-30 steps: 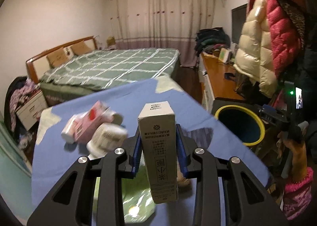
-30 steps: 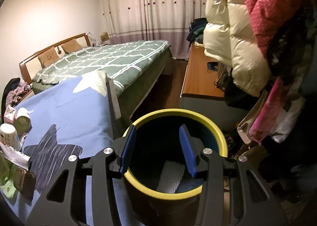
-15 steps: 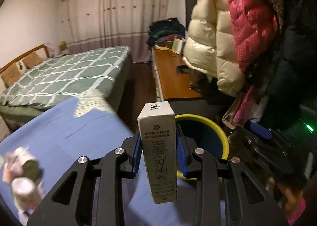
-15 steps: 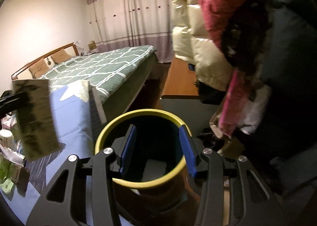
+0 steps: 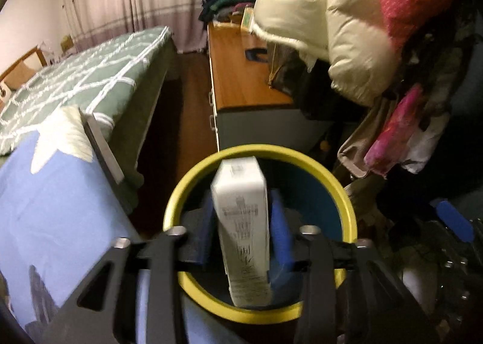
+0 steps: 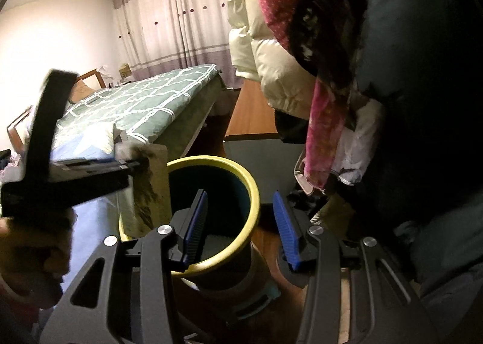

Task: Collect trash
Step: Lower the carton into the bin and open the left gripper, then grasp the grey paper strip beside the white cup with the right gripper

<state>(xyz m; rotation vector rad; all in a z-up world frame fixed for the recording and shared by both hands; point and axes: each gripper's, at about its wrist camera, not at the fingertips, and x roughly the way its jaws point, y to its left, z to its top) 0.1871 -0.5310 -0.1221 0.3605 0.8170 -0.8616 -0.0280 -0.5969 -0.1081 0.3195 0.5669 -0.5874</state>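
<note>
A tall white carton (image 5: 241, 223) stands upright between the blue pads of my left gripper (image 5: 241, 238), right over the mouth of the yellow-rimmed bin (image 5: 341, 193). The jaws are opening and the right pad stands a sliver off the carton. From the right wrist view the same carton (image 6: 151, 190) hangs at the near left rim of the bin (image 6: 250, 187). My right gripper (image 6: 241, 229) is open and empty, and the bin's right rim passes between its pads. Something pale lies at the bottom of the bin.
A table under a blue cloth (image 5: 60, 208) borders the bin on the left. Behind it are a green checked bed (image 5: 90, 72) and a wooden dresser (image 5: 241, 81). Puffy coats (image 5: 332, 27) hang close on the right. A person's hand (image 6: 36, 253) holds the left tool.
My left gripper swung right from the table to above the bin with the carton, and its pads have begun to part. The right gripper drifted toward the bin's right rim.
</note>
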